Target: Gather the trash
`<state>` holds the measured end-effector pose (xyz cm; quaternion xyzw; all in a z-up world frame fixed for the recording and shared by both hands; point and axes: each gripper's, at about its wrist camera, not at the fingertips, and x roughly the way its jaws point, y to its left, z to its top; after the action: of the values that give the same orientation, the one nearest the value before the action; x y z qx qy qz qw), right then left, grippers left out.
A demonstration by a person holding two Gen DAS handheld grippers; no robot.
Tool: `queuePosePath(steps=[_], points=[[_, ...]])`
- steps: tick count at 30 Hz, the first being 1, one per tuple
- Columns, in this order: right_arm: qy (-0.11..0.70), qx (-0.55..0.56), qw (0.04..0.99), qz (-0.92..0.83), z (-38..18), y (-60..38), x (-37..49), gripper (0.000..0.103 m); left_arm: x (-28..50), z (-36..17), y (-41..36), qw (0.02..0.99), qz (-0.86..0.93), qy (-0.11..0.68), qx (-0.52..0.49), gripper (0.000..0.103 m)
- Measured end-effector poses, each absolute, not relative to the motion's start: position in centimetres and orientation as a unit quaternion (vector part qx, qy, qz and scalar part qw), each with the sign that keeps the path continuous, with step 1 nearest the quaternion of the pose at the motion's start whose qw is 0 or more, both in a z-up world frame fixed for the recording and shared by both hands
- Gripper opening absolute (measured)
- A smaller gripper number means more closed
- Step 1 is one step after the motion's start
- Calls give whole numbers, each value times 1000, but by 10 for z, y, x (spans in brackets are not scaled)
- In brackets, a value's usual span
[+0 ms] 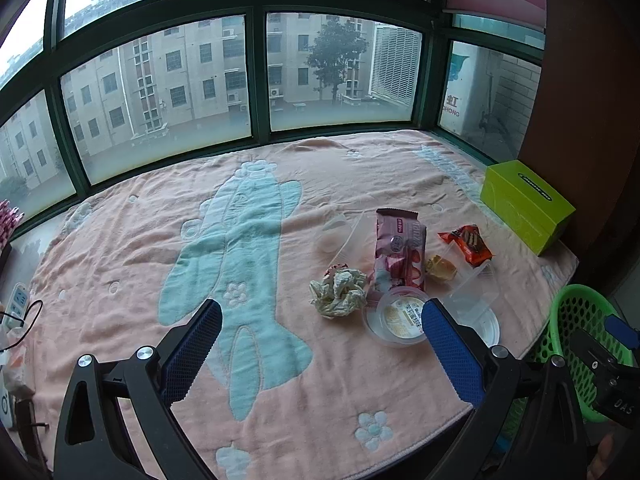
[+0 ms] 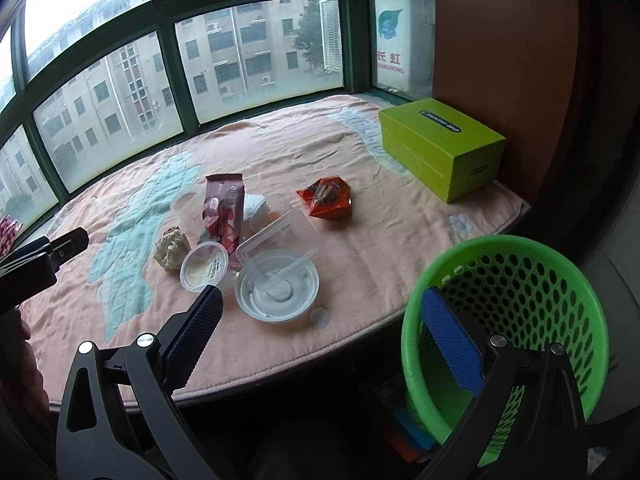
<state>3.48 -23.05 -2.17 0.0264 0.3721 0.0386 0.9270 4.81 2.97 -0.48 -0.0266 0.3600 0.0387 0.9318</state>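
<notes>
Collecting: we see trash clustered ahead of both tongs — crumpled paper (image 1: 338,293), pudding cup (image 1: 400,317), pink wrapper (image 1: 398,250), orange wrapper (image 2: 327,197), white lid (image 2: 277,289).
Tongs: left gripper (image 1: 322,348) and right gripper (image 2: 322,342) both spread wide, holding nothing.
Risk: we judge the thin lid may slip from the pads.
Views: only the right view shows inside the green basket (image 2: 508,252), beneath its right finger.

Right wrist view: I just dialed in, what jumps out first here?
A cluster of trash sits mid-blanket: a pink wrapper, an orange wrapper, a crumpled tissue, a small cup and a white lid holding a plastic spoon. The green basket stands off the blanket's near right edge, empty as far as can be seen, and a lime box sits far right. Both grippers are open and hold nothing.
</notes>
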Motion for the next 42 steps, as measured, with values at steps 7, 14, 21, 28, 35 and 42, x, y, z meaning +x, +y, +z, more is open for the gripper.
queuePosePath(steps=[7,14,21,28,35,42], points=[[395,54,915,62,-33,-227,61,98,60,-8,44,929,51,365,-33,97],[424,111,895,85,-47,-226,89,98,69,-18,54,925,53,374,-38,97],[451,180,869,100,-62,-228,118,98,79,-30,64,919,55,388,-49,97],[477,262,832,105,-79,-238,148,98,87,-39,73,915,56,395,-57,97],[499,328,797,95,-101,-249,171,92,94,-45,80,912,55,400,-66,97],[512,331,788,84,-114,-249,181,81,100,-53,81,910,44,408,-62,97]])
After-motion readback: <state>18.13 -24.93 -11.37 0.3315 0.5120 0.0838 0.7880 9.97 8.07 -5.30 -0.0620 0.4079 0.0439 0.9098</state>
